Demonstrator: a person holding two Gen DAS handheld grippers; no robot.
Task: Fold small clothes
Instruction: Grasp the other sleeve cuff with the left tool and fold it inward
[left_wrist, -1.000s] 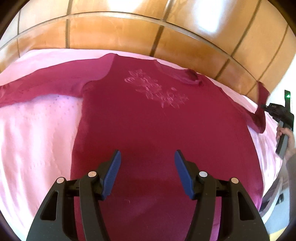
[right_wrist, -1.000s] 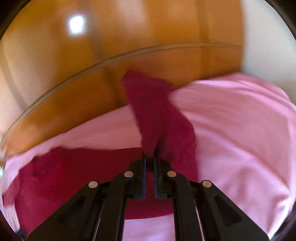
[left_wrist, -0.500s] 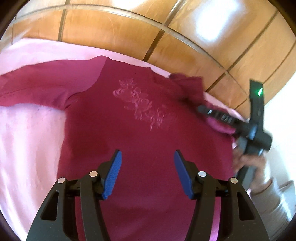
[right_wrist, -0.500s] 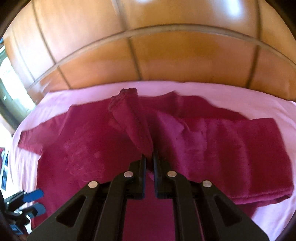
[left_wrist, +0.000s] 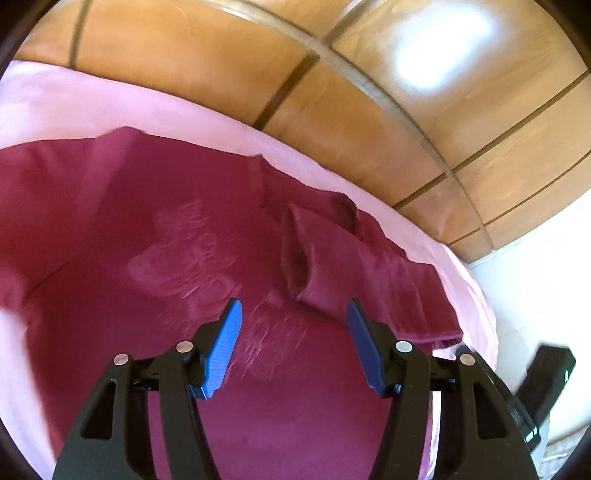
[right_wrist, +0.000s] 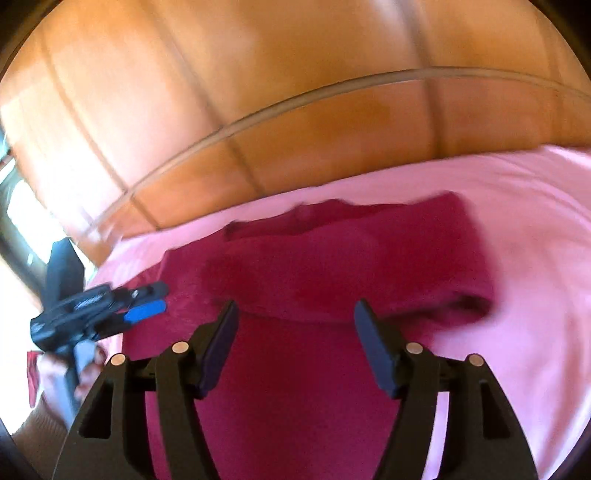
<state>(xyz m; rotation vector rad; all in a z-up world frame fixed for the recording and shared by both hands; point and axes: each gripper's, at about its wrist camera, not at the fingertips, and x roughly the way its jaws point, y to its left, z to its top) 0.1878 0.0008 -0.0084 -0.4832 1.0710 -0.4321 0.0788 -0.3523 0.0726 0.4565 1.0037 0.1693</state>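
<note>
1. Maroon sweater (left_wrist: 155, 302) lay spread front-up on a pink bedsheet (left_wrist: 66, 103), its pale embroidered motif (left_wrist: 184, 254) showing near the chest.
2. One sleeve (left_wrist: 317, 266) lay folded inward across the body of the garment, its open cuff resting just above the left gripper (left_wrist: 293, 317) in that gripper's own view.
3. From the right wrist view the same sweater (right_wrist: 332, 266) showed a doubled layer along its far side, with the sheet (right_wrist: 517, 229) bare to the right of it.
4. The left gripper's jaws stood apart over the lower part of the sweater, blue pads (left_wrist: 225, 343) clear of the cloth, nothing between them.
5. The right gripper (right_wrist: 293, 317) had just been opening its jaws; they stood wide, with no fabric pinched between them, only the sweater lying below.
6. The left gripper (right_wrist: 110, 306) also appeared at the left edge of the right wrist view, blurred, near the sweater's edge.
7. Part of the right gripper's black body (left_wrist: 543, 384) showed at the lower right of the left wrist view.
8. A glossy wooden headboard (left_wrist: 332, 92) rose behind the bed.
</note>
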